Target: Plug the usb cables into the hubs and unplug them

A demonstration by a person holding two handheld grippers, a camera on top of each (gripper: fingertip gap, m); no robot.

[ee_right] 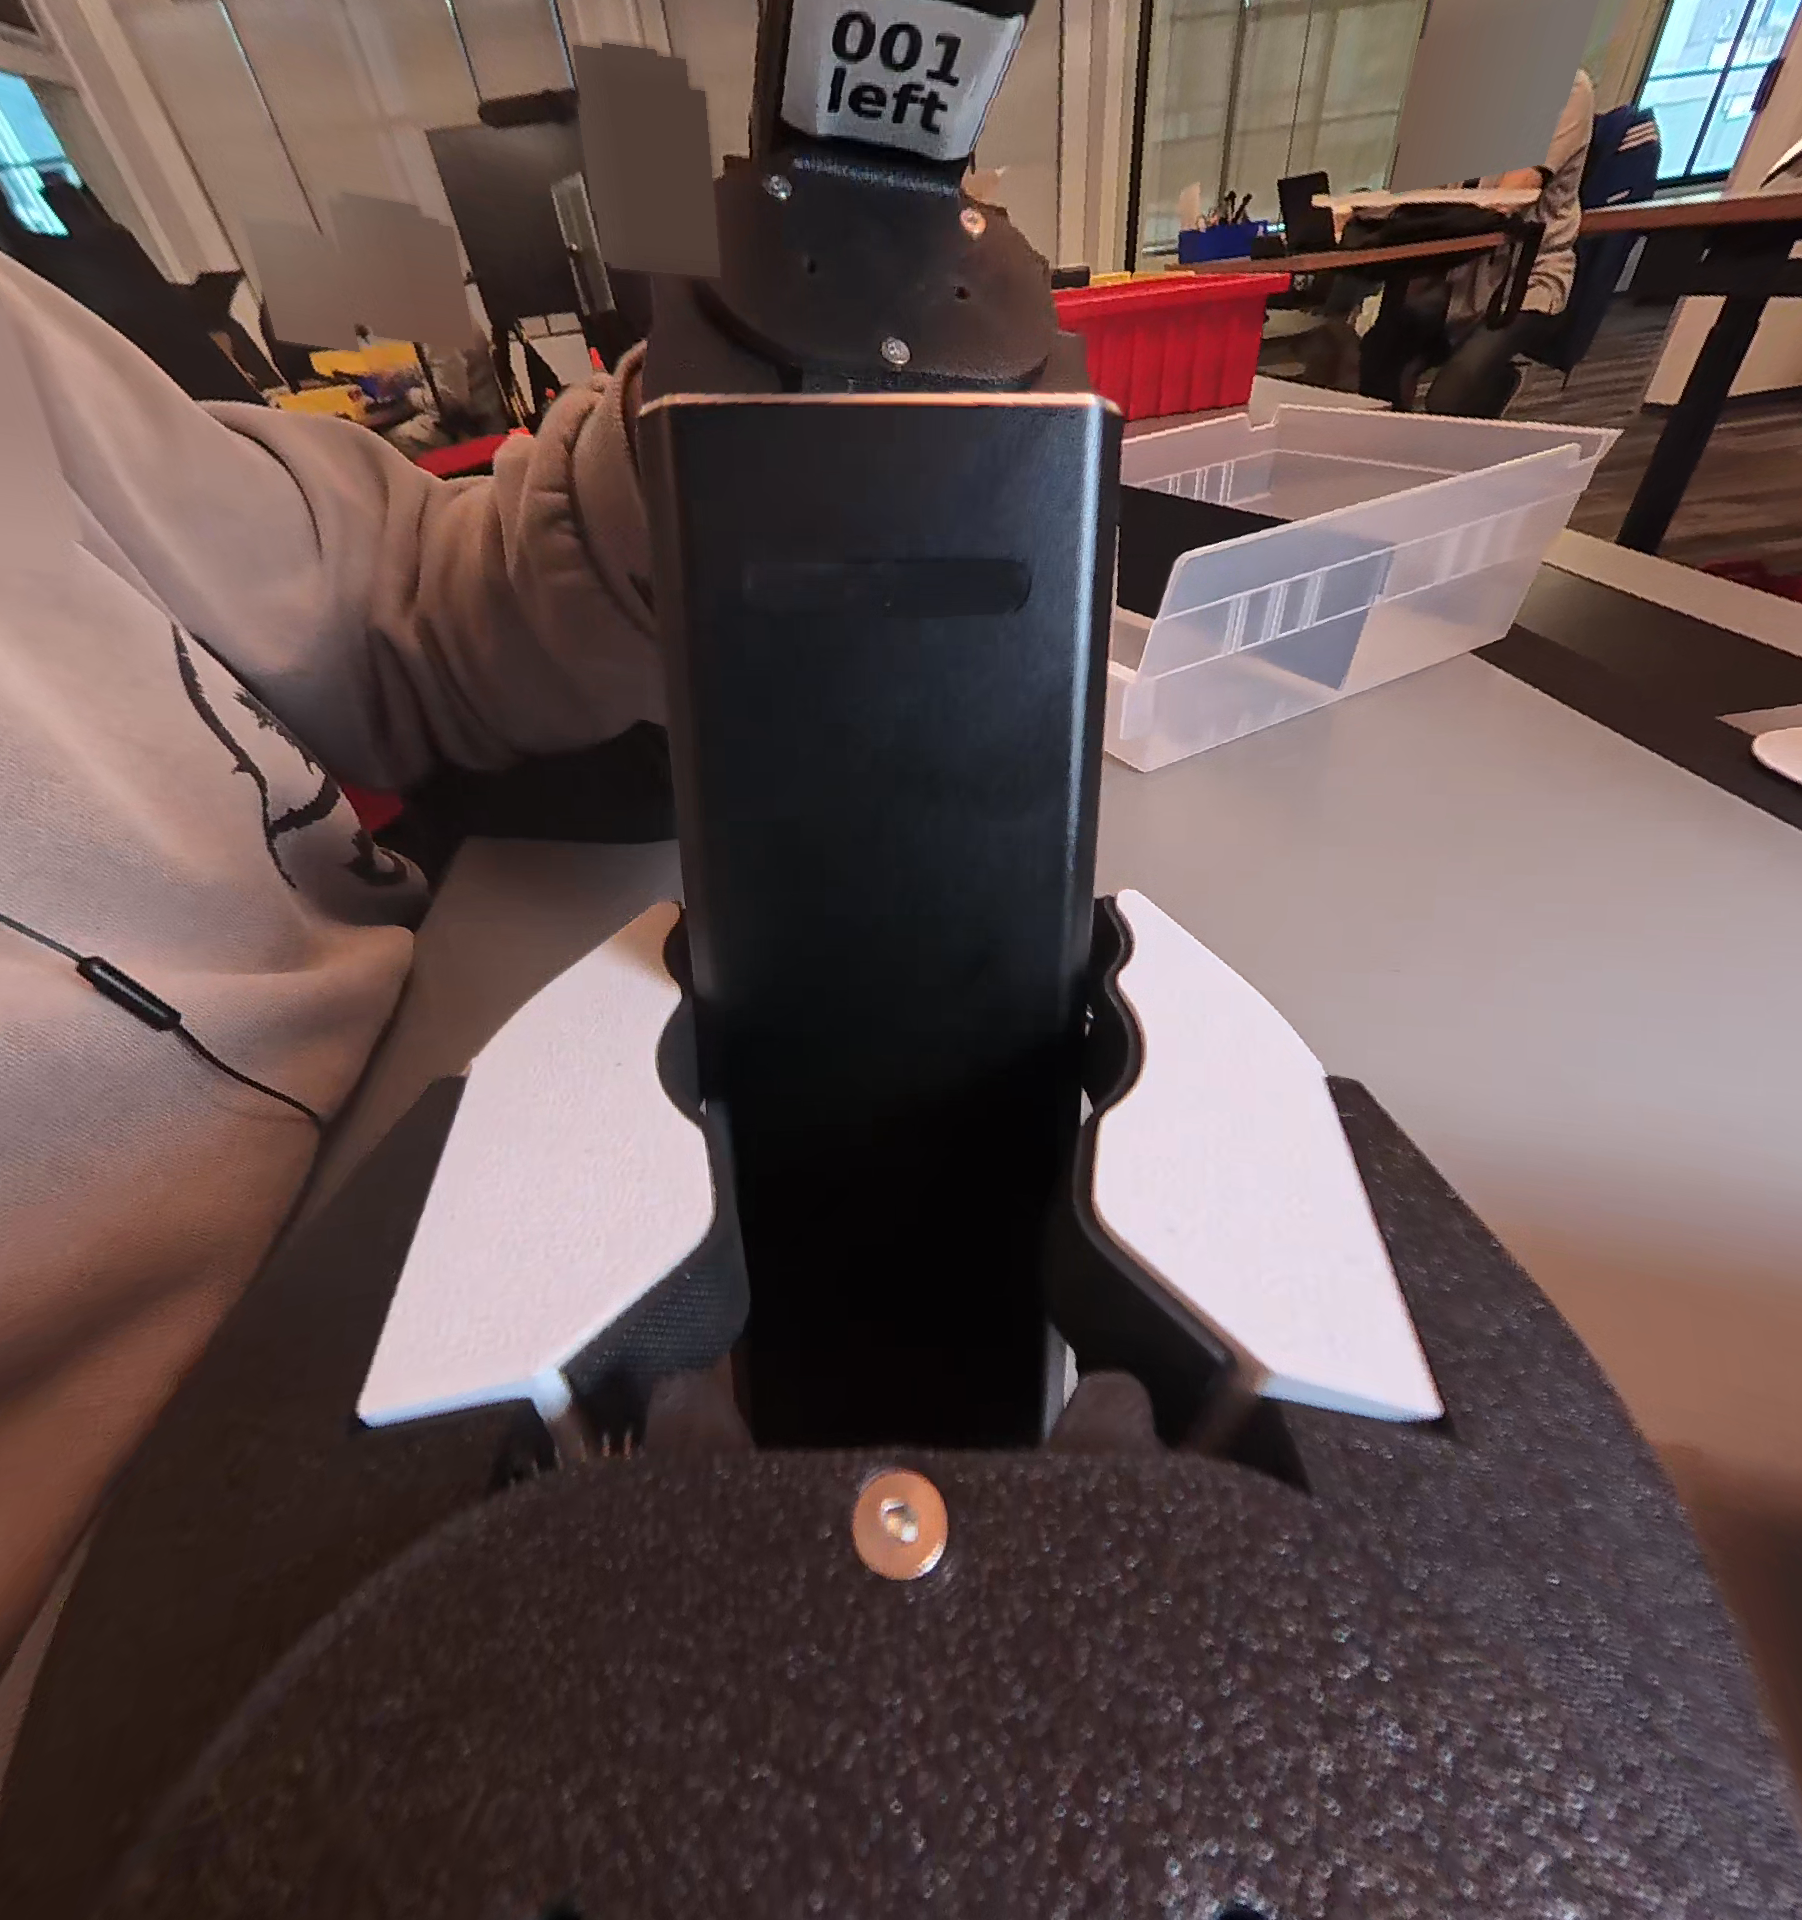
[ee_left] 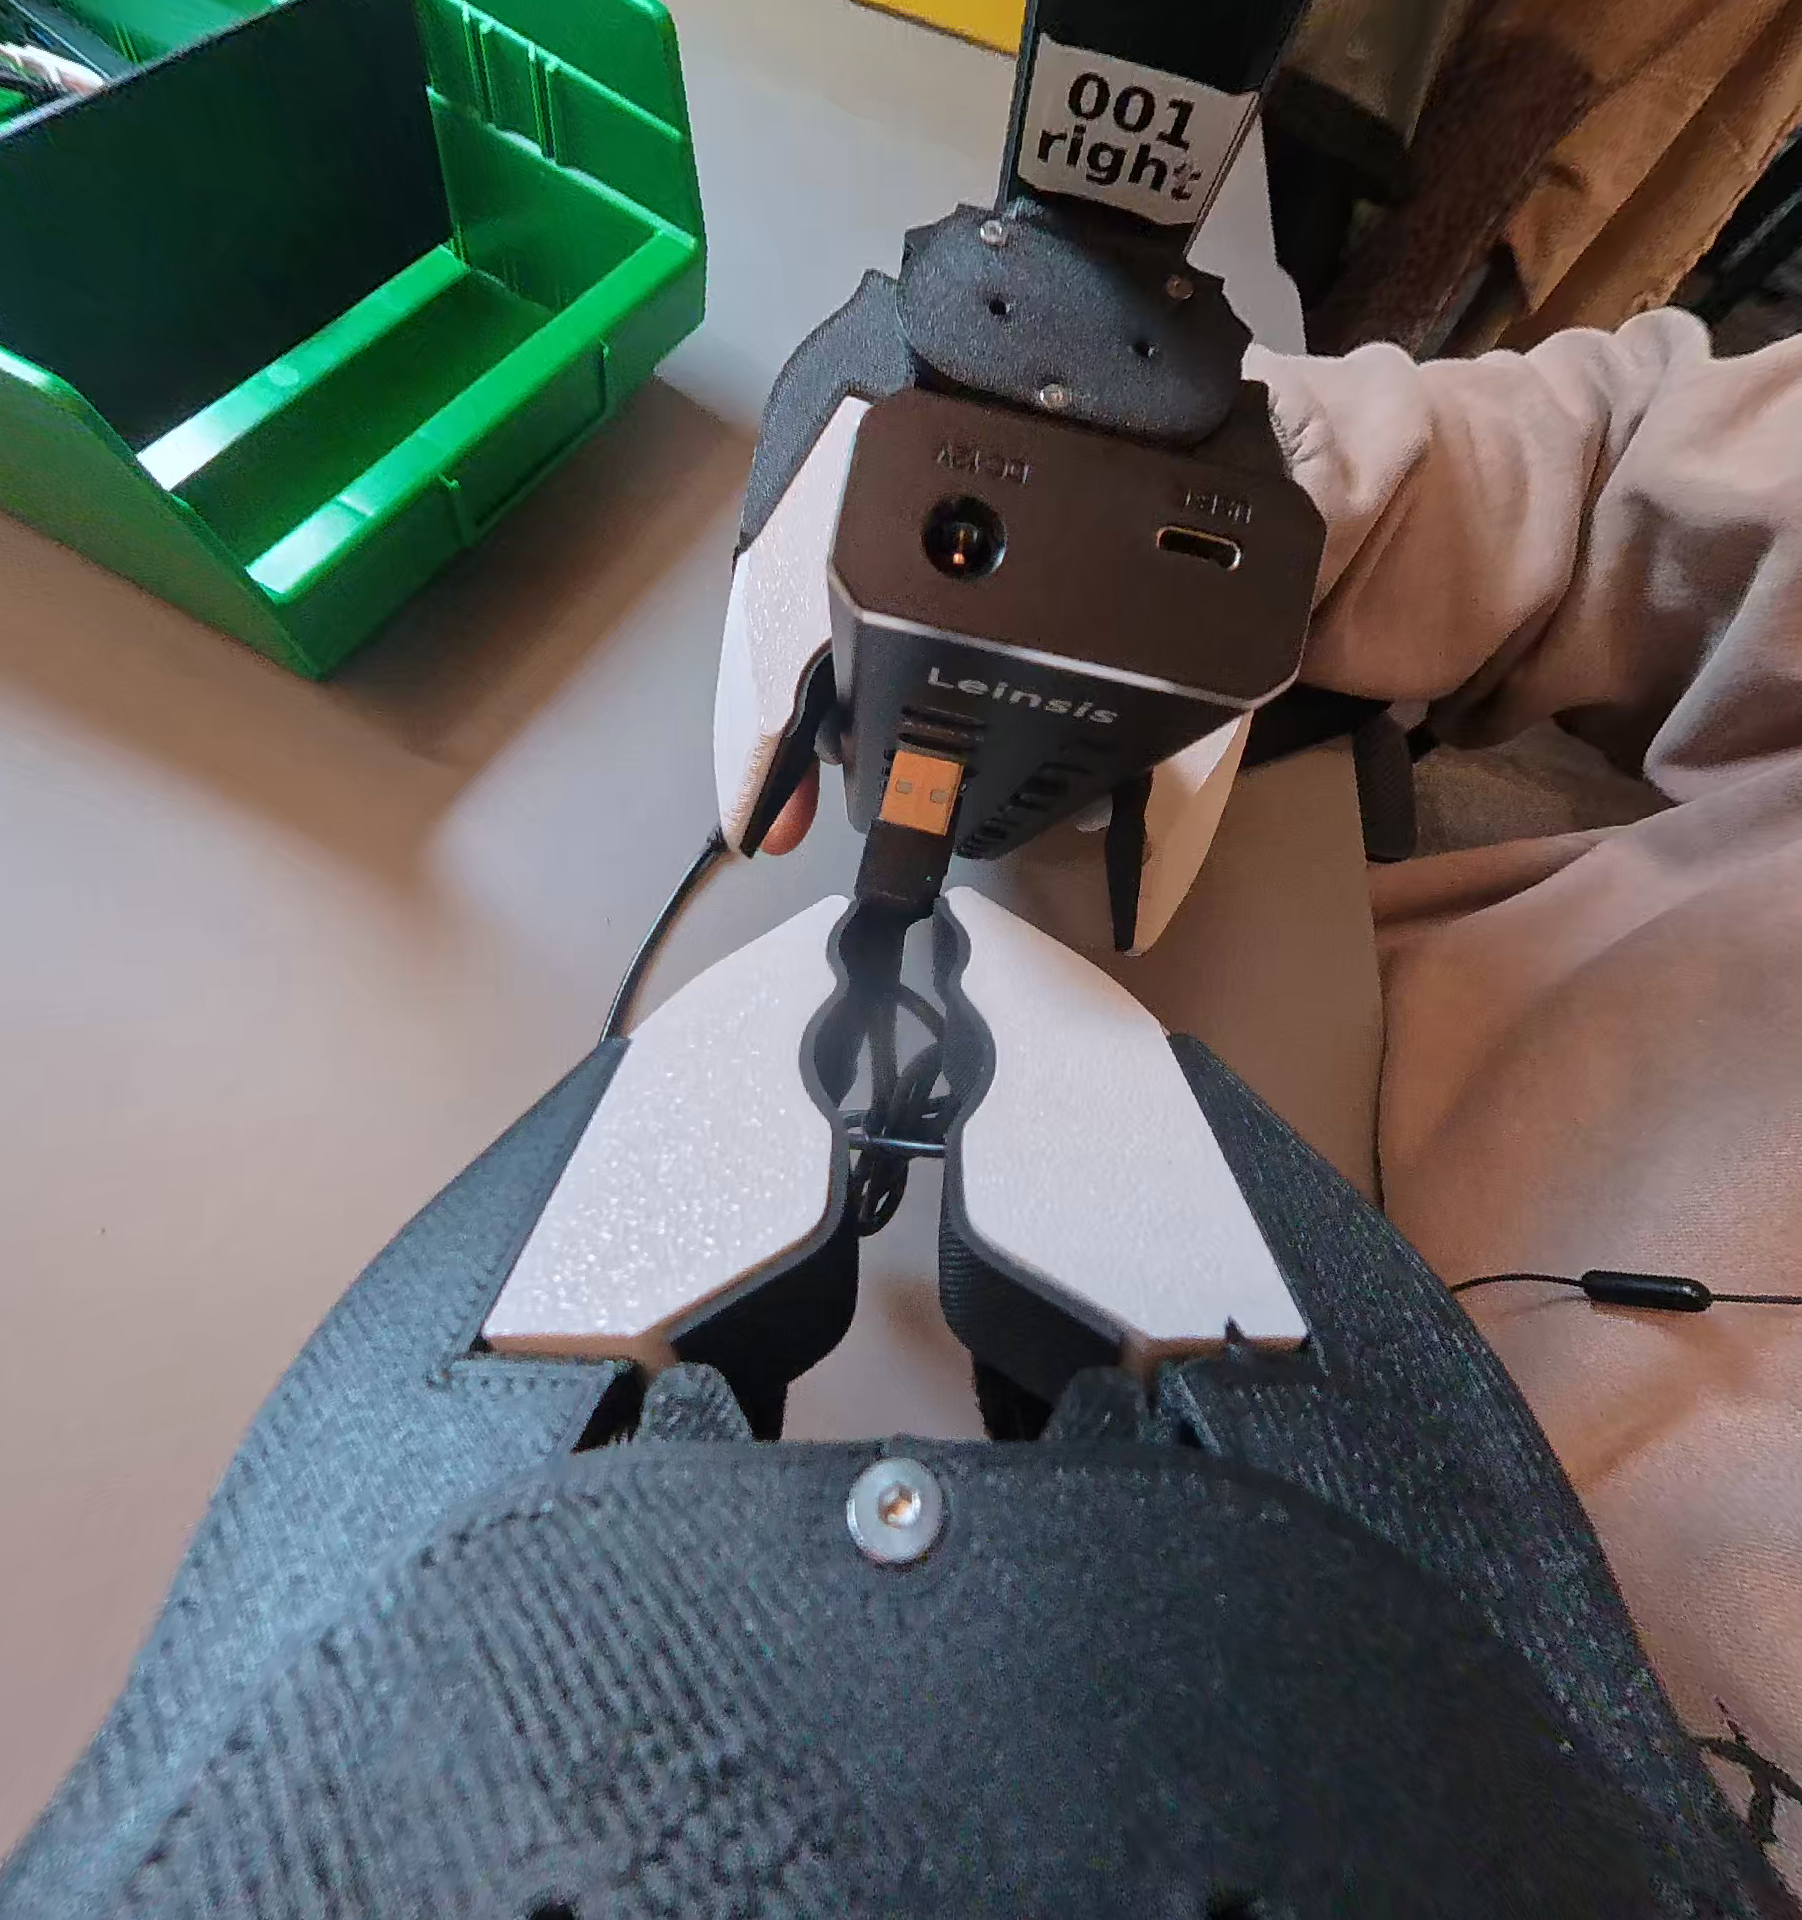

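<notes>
The left gripper (ee_left: 892,914) was nearly closed, its white fingers (ee_left: 689,1122) pinching the black plug of a cable (ee_left: 897,873) at the centre of the frame. The plug's orange tip sat in a slot of the hub (ee_left: 1068,582); how deep it went was hard to make out. The right gripper (ee_right: 892,956) was spread to the hub's (ee_right: 886,727) width, clamping its two long sides. The hub hid most of the left gripper beyond it. A green bin (ee_left: 377,436) filled the upper left.
</notes>
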